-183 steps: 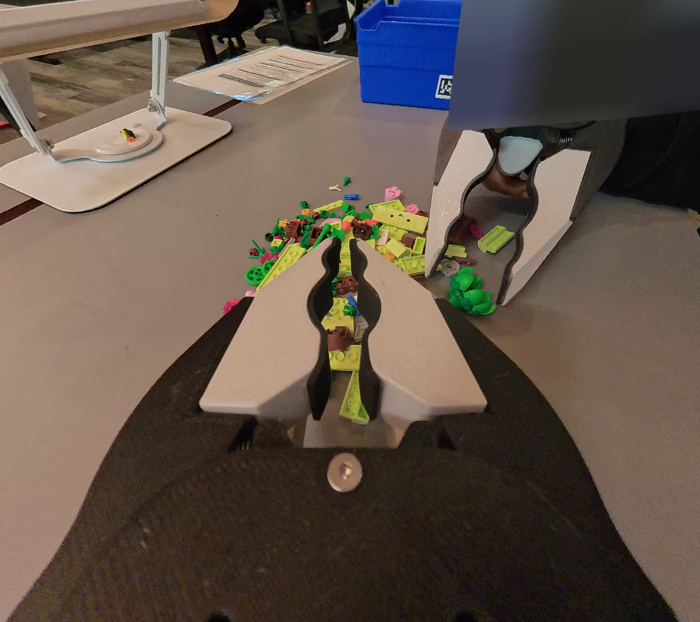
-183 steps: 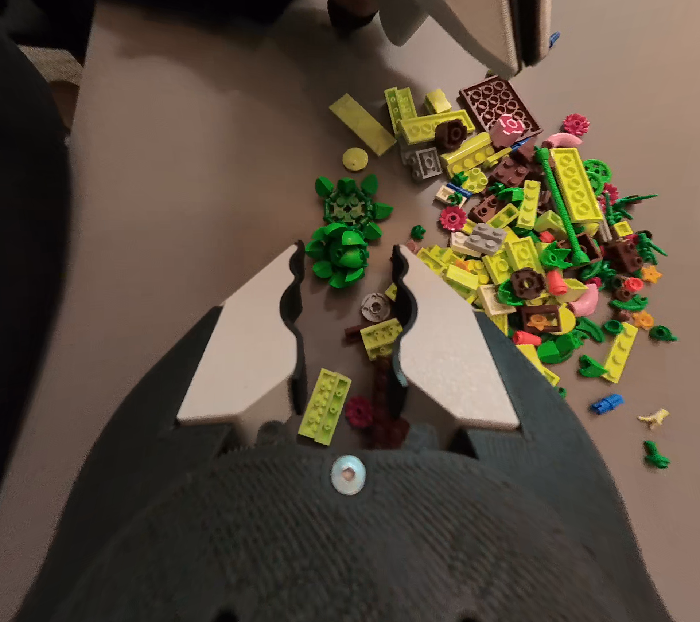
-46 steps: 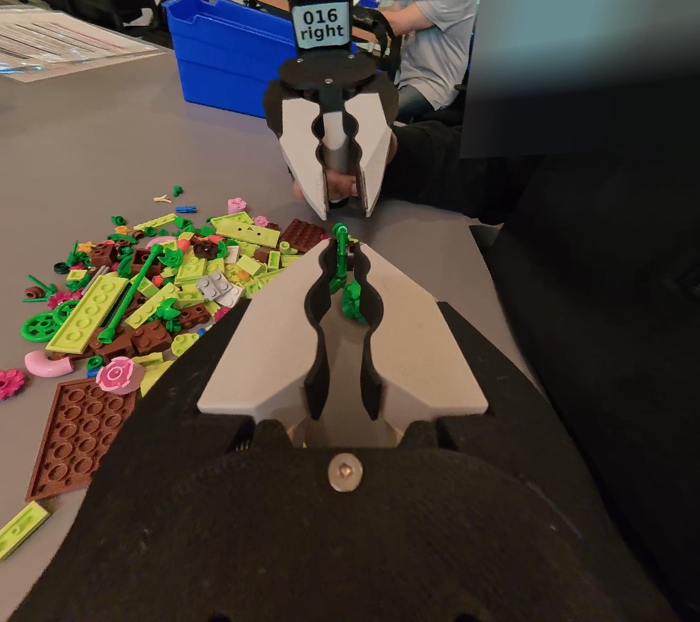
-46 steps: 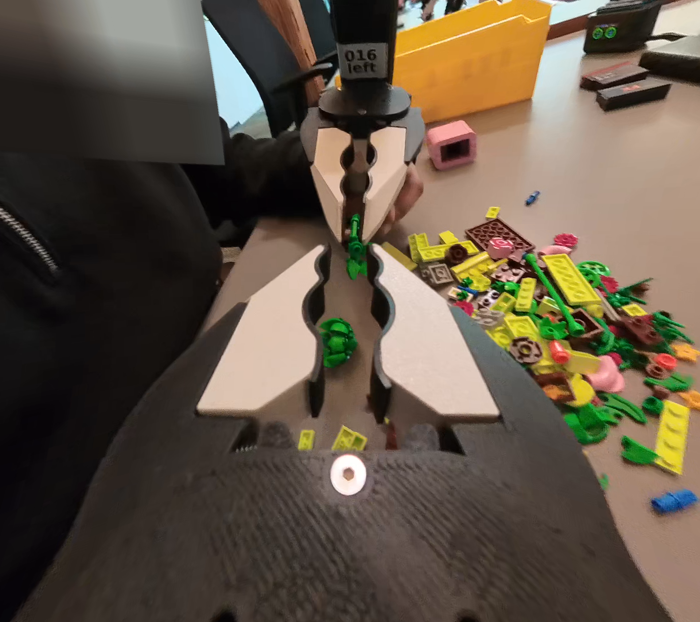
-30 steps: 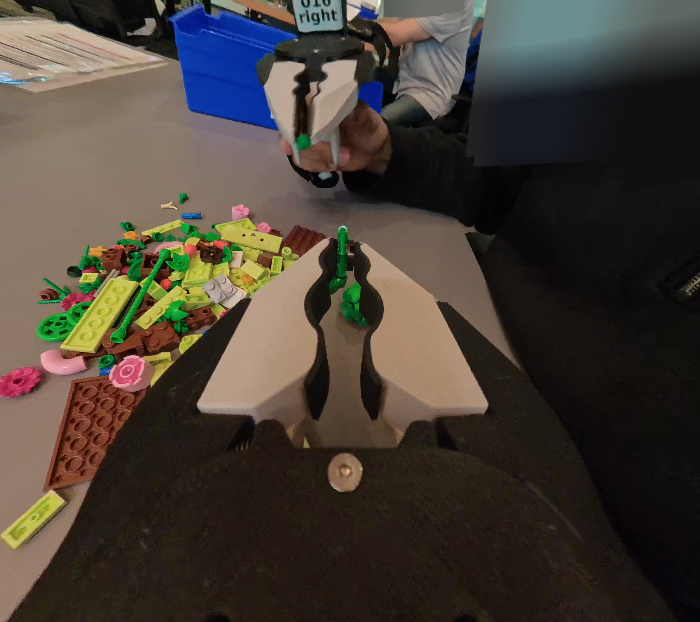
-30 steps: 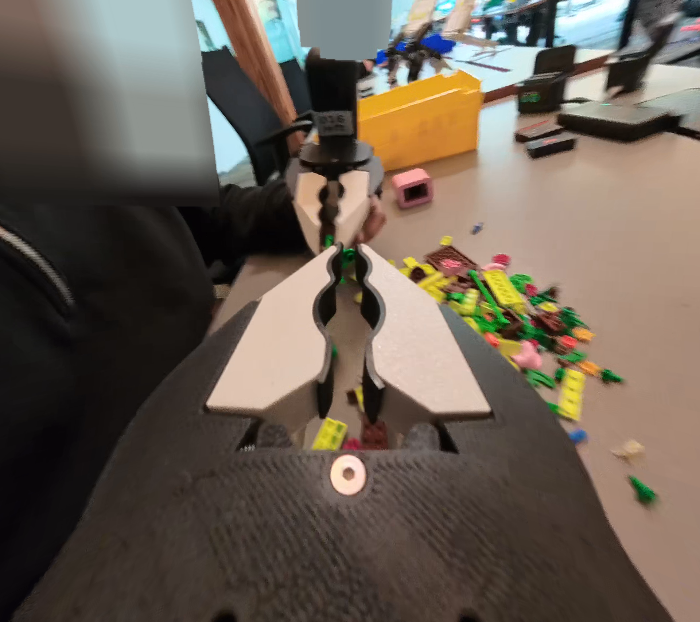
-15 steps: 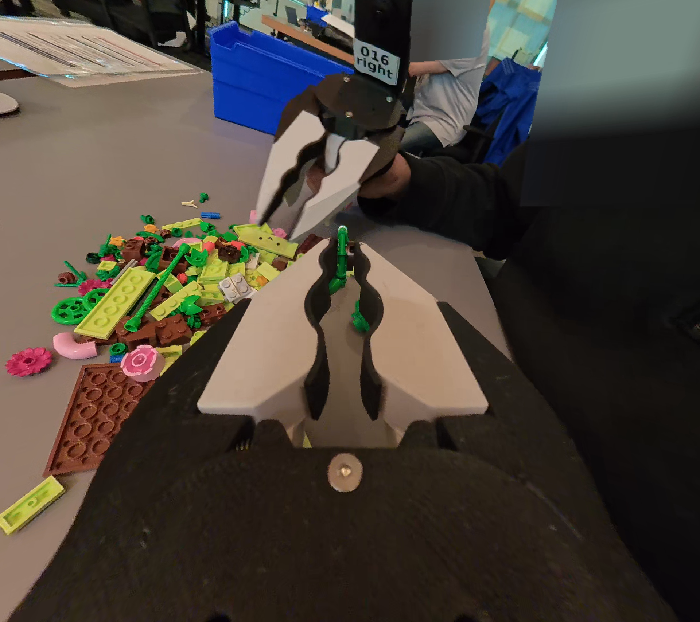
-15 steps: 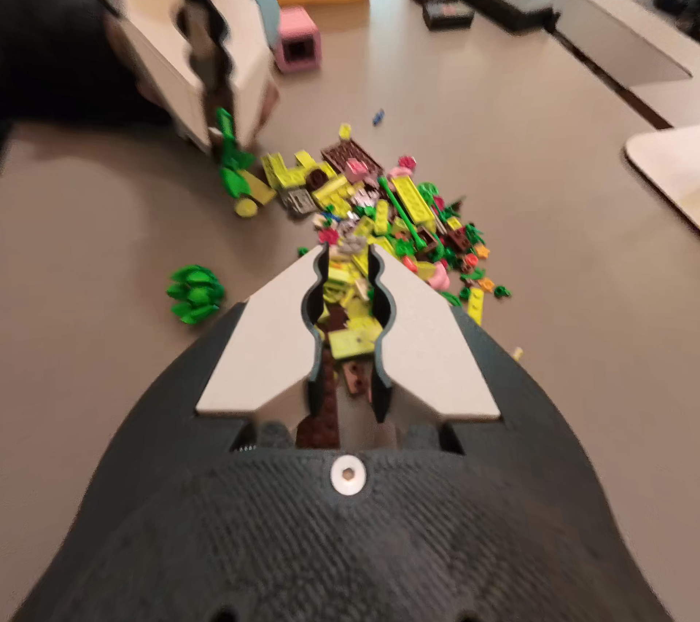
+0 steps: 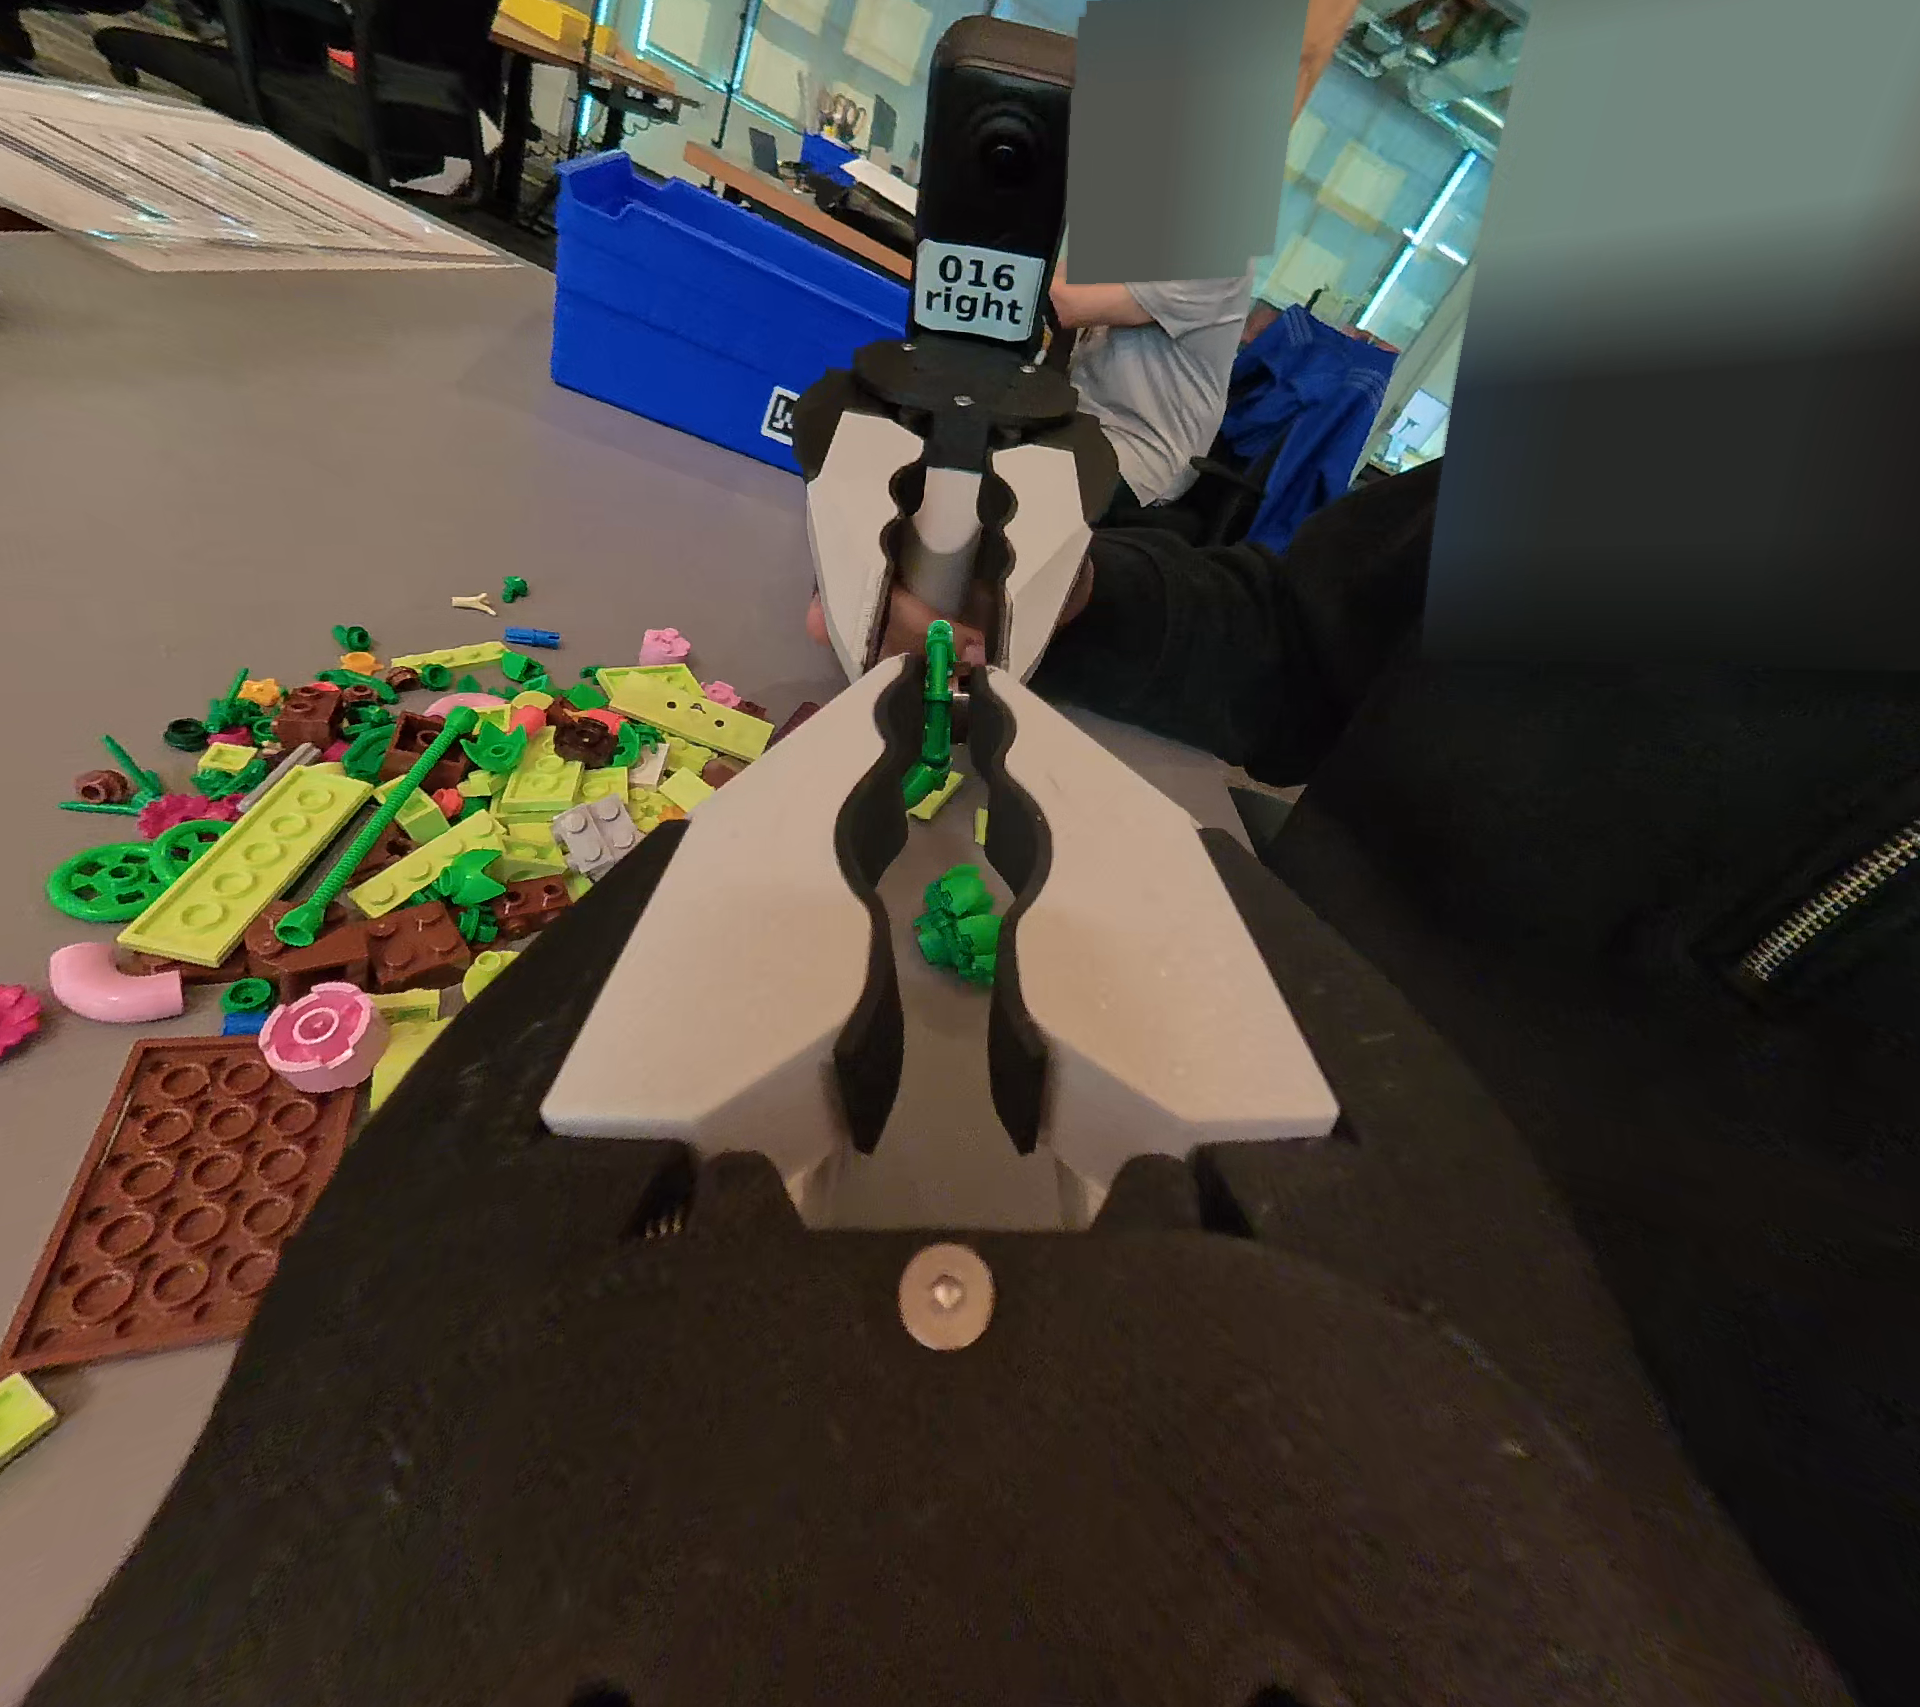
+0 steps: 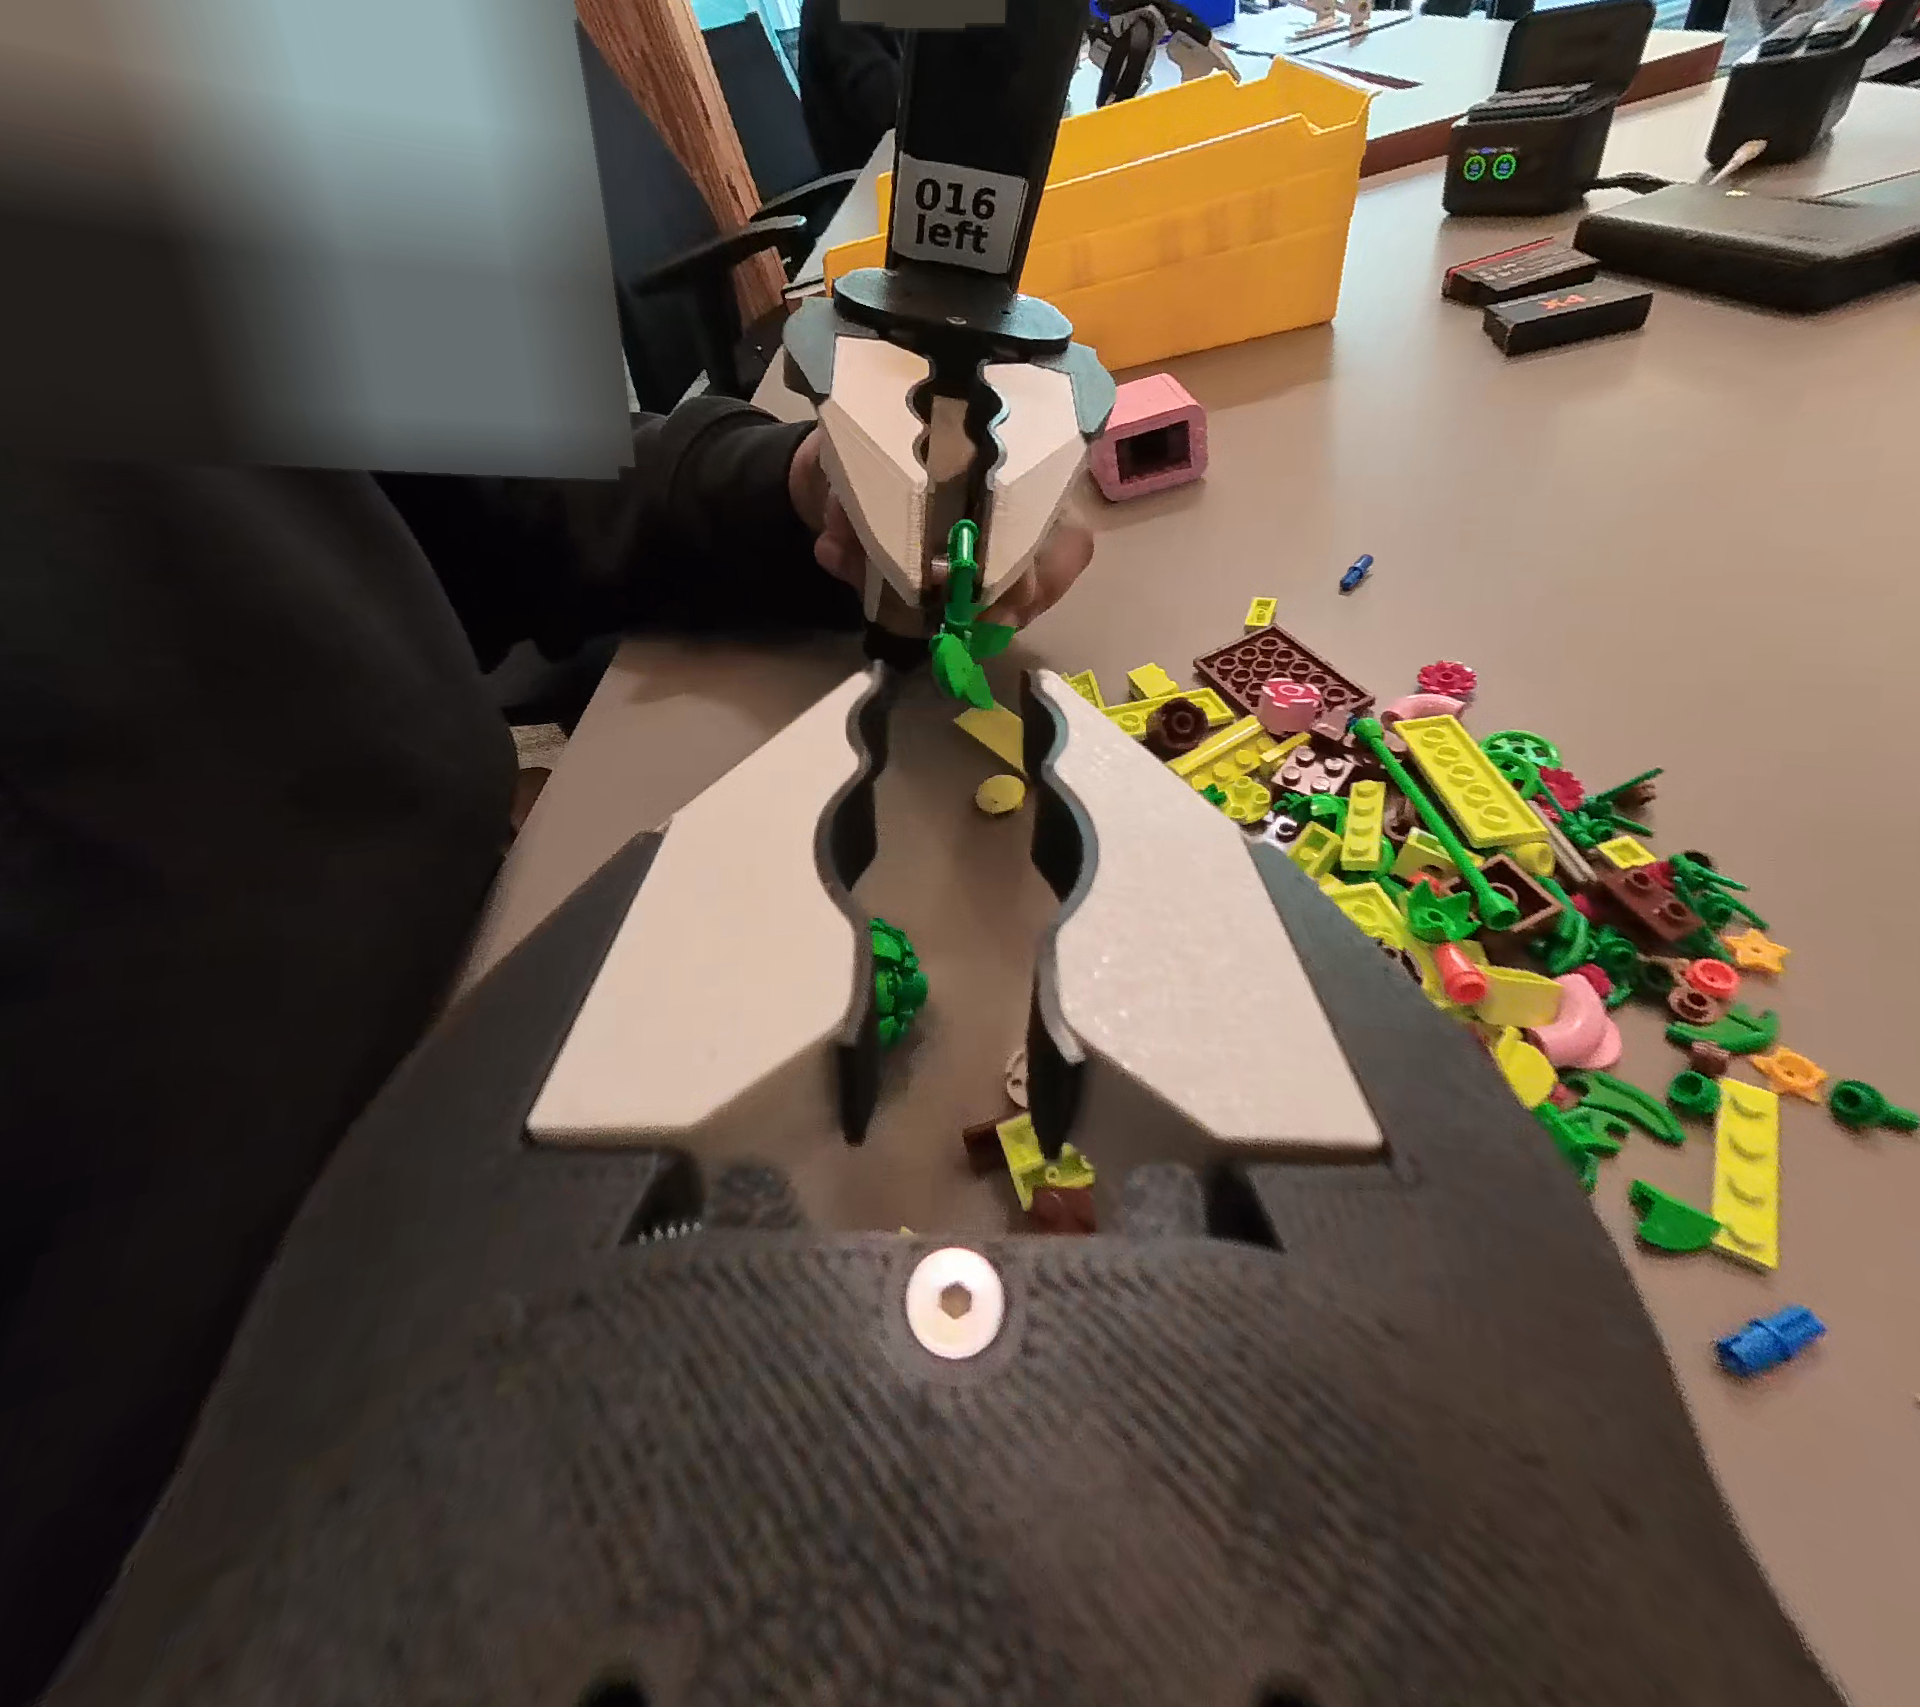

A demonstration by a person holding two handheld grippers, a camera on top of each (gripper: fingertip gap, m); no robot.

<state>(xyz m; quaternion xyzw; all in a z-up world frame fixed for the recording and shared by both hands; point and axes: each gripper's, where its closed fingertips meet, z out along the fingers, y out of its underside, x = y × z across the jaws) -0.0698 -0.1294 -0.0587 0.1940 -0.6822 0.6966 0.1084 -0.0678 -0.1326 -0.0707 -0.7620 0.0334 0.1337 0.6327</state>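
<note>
Green stem [image 9: 938, 689] in left tool [image 9: 940, 670]

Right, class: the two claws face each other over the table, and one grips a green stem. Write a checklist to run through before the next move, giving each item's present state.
1. Left claw shut on the green stem: ok.
2. Right claw open: ok.
3. Stem's leaves clear of the left claw's tips: ok.
4. Stem already between the right claw's tips: cannot tell.
5. Round leafy piece lying on the table, apart from the brick pile: ok.
</note>
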